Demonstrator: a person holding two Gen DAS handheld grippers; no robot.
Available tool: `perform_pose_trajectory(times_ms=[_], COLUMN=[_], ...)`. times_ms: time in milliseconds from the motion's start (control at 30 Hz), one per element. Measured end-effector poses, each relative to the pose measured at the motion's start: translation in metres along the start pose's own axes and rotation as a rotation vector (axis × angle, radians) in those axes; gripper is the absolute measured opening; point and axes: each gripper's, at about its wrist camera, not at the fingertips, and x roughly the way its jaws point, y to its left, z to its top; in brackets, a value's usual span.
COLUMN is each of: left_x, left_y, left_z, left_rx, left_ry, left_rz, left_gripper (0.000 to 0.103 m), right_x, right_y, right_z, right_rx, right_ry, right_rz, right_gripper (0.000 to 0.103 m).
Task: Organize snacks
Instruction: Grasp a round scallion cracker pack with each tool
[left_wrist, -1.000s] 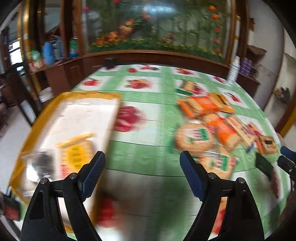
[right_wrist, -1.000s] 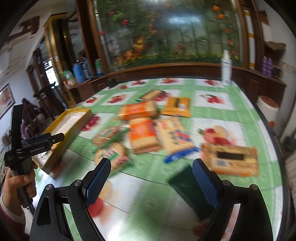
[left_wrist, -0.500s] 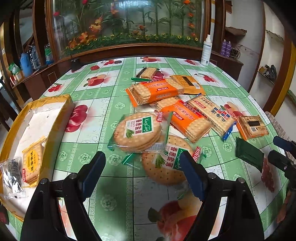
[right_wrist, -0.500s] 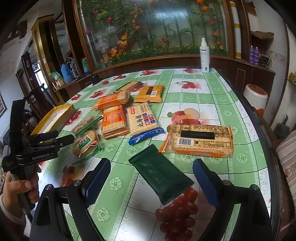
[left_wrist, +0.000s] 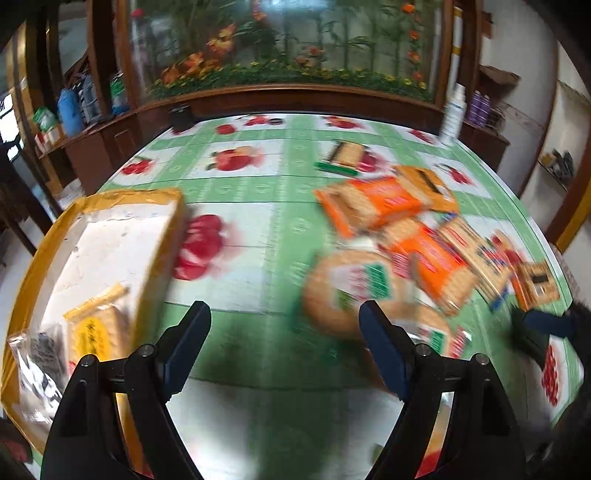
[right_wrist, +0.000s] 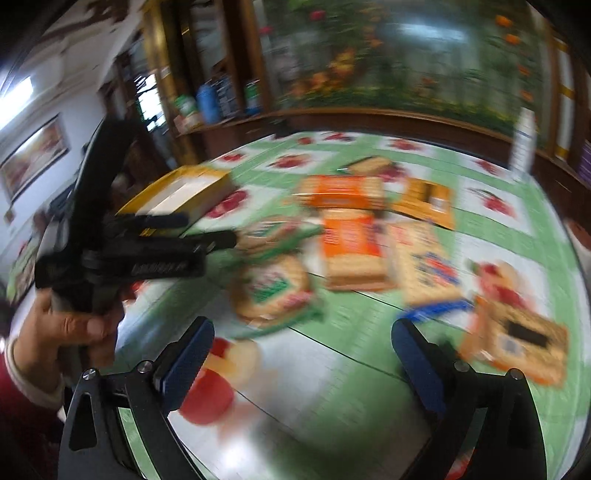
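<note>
My left gripper (left_wrist: 284, 325) stands open over bare tablecloth, nothing between its blue pads. Left of it lies a yellow tray (left_wrist: 44, 251) holding a yellow cracker pack (left_wrist: 96, 328) and a clear packet (left_wrist: 37, 362). Round cracker packs (left_wrist: 351, 291) lie just beyond its right finger, with orange packs (left_wrist: 373, 203) behind them. My right gripper (right_wrist: 303, 339) has its jaws opening, with only blurred tablecloth between them. In the left wrist view one of its blue fingers (left_wrist: 546, 321) hangs over a dark green pack (left_wrist: 528, 336). A brown pack (right_wrist: 517, 339) lies to its right.
A hand (right_wrist: 74, 328) holds the left gripper (right_wrist: 208, 229) near the tray (right_wrist: 177, 195). The round table's green fruit-print cloth (left_wrist: 258, 166) is bare at the back left. A white bottle (left_wrist: 452, 110) stands at the far right edge. A wooden cabinet rings the back.
Both views have gone from sharp to blurred. The left view has swung left, bringing the tray closer. The right view has swung towards the round packs, and its jaws stand slightly wider.
</note>
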Motion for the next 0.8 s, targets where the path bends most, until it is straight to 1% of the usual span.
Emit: perform_pose_trajectory(times_ms=[100,233,333,433,500,533,600,633,700,800], left_x=[0.009,0.018,0.024,0.029,0.034,0.036,0.038,0.038,0.039,0.044], left_y=[0.021,0.031,0.022,0.005,-0.009,-0.015,-0.023,-0.025,-0.028,-0.031], left_z=[0.009,0.015,0.016,0.019,0.021,0.021,0.020,0.021,0.022,0.024], left_rx=[-0.051,-0.099,-0.089,-0.038,0.010,0.028,0.049,0.049,0.047,0.042], left_ry=[0.037,0.091,0.124,0.148,0.164,0.169,0.166,0.166,0.153,0.159], left_rz=[-0.031,-0.113,-0.169,-0.182,-0.187,-0.185,-0.183,-0.186,-0.168,-0.155], left_gripper=[0.083,0.083,0.083,0.083,0.083,0.083,0.083,0.083,0.083,0.083], right_x=[0.025,0.057,0.085,0.104,0.107,0.107,0.098,0.094,0.087,0.078], right_y=[0.023,0.036,0.035,0.035,0.039,0.040,0.034,0.029,0.021,0.016], right_z=[0.016,0.031,0.036,0.032,0.027,0.025,0.022,0.021,0.018,0.011], right_rx=[-0.079,-0.129,-0.143,-0.145,-0.182,-0.181,-0.142,-0.118,-0.081,-0.060], right_ry=[0.027,0.078,0.146,0.218,0.227,0.236,0.220,0.216,0.209,0.194], right_rz=[0.043,0.066,0.052,0.070,0.024,0.019,0.032,0.044,0.063,0.059], right_gripper=[0.098,0.099,0.099,0.100,0.100,0.095,0.079,0.077,0.077,0.077])
